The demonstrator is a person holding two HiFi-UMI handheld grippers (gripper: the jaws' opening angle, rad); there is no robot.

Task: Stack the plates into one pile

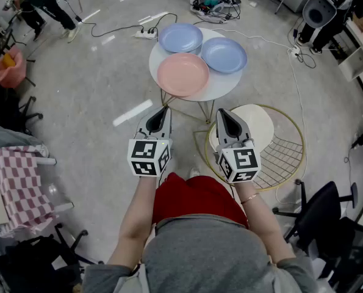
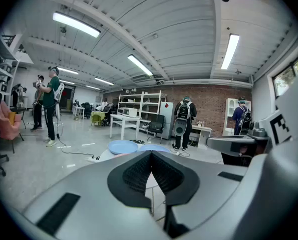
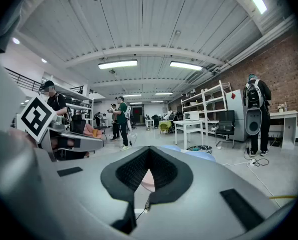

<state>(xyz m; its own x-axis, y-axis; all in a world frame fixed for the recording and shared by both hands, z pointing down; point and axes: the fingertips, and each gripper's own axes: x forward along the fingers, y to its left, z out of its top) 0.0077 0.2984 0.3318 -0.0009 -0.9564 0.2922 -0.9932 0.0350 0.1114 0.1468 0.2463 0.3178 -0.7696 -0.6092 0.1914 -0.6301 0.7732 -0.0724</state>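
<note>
I note left gripper (image 1: 163, 110) and right gripper (image 1: 221, 112) pinched together, empty, each largely hiding the pink plate (image 1: 183, 74) in its own view; white round table (image 1: 227, 85), cable-strewn grey floor (image 1: 89, 84).

free: floor (image 1: 117, 81) from left gripper (image 1: 163, 110) to round table (image 1: 221, 85) open | obstacle: wire side table (image 1: 294, 154) under right gripper (image 1: 222, 112) | tabletop: three plates (image 1: 182, 74), little bare room

Head view looks steeply down on the round white worktop (image 1: 224, 85). Both gripper views face it level, nearby, sharing its round pastel plates (image 1: 183, 74).
</note>
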